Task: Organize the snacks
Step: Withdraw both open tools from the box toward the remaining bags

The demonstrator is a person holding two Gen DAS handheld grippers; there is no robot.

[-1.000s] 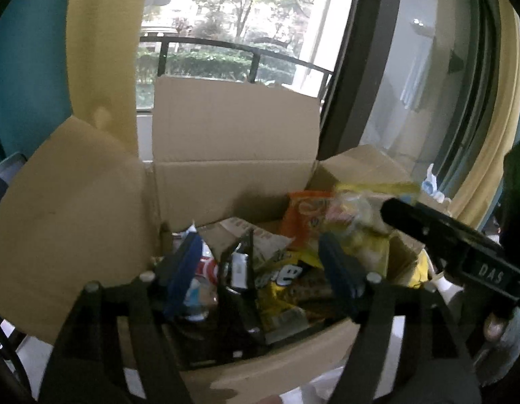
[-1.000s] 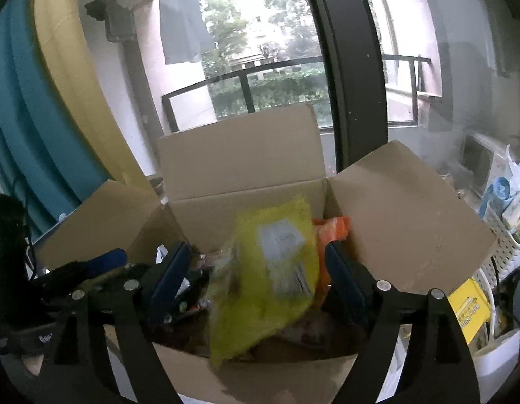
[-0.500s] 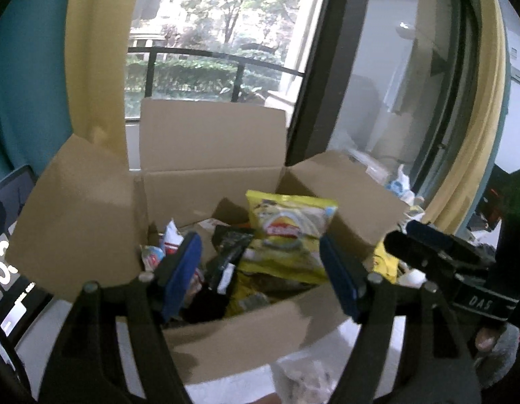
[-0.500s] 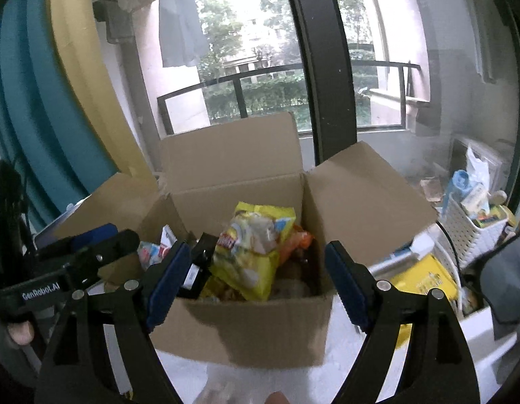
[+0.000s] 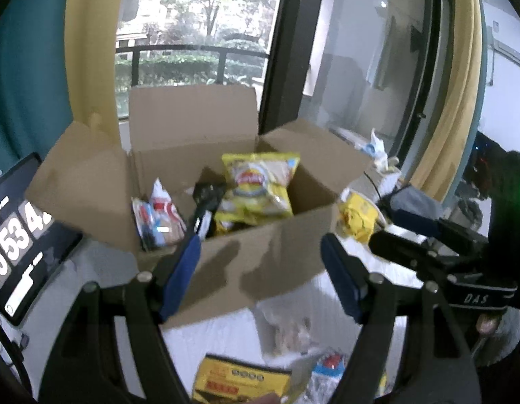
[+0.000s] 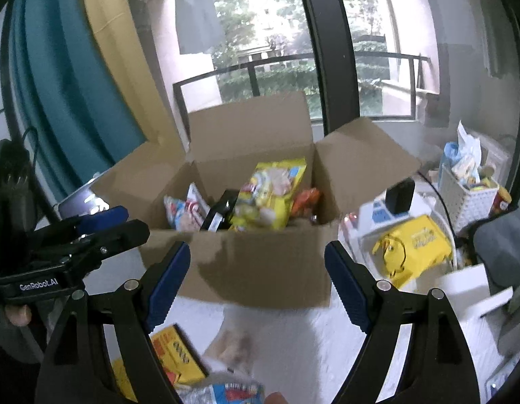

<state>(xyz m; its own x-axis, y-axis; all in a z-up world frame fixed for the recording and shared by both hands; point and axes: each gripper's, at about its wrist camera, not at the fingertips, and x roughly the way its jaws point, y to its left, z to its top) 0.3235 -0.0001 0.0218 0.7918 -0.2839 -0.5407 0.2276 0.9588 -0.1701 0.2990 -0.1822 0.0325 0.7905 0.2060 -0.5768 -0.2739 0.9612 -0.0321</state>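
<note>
An open cardboard box (image 5: 270,256) (image 6: 260,269) stands on the white table and holds several snack bags. A yellow chip bag (image 5: 260,185) (image 6: 270,192) lies on top inside it. My left gripper (image 5: 260,266) is open and empty, in front of the box. My right gripper (image 6: 256,272) is open and empty, also in front of the box. Loose snacks lie on the table near me: a yellow and black box (image 5: 239,383) (image 6: 175,353), a clear bag (image 5: 287,326) and a blue and red packet (image 6: 233,390).
A tablet showing numbers (image 5: 17,235) stands left of the box. A yellow bag (image 6: 411,245) and a white basket of items (image 6: 468,195) sit to the right. A window and curtains are behind the box.
The right gripper let go of the yellow chip bag, which now lies in the box. Both grippers have pulled back from the box toward the near table.
</note>
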